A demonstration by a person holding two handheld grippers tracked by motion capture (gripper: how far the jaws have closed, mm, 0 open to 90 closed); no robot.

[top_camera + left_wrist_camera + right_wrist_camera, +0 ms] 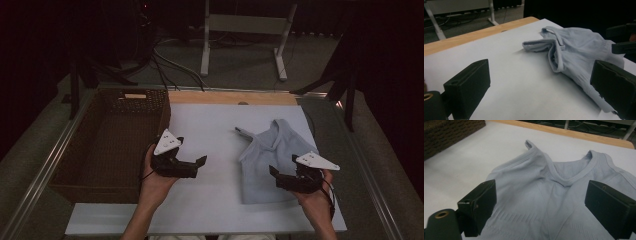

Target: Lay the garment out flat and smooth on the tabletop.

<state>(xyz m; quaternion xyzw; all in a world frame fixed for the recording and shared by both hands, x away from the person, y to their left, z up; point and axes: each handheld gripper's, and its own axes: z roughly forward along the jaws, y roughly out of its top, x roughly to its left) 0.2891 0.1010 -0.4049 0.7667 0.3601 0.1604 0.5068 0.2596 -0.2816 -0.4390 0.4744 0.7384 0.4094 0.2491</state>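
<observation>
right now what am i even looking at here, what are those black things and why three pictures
A person sits at a table holding a black two-jaw gripper in each hand. The high view looks down from above: the left gripper hovers over bare surface, the right gripper sits at a light blue shirt. The other two pictures come from cameras riding on each gripper, looking along its jaws. Both grippers are open and hold nothing. A brown woven basket stands at the left.
</observation>
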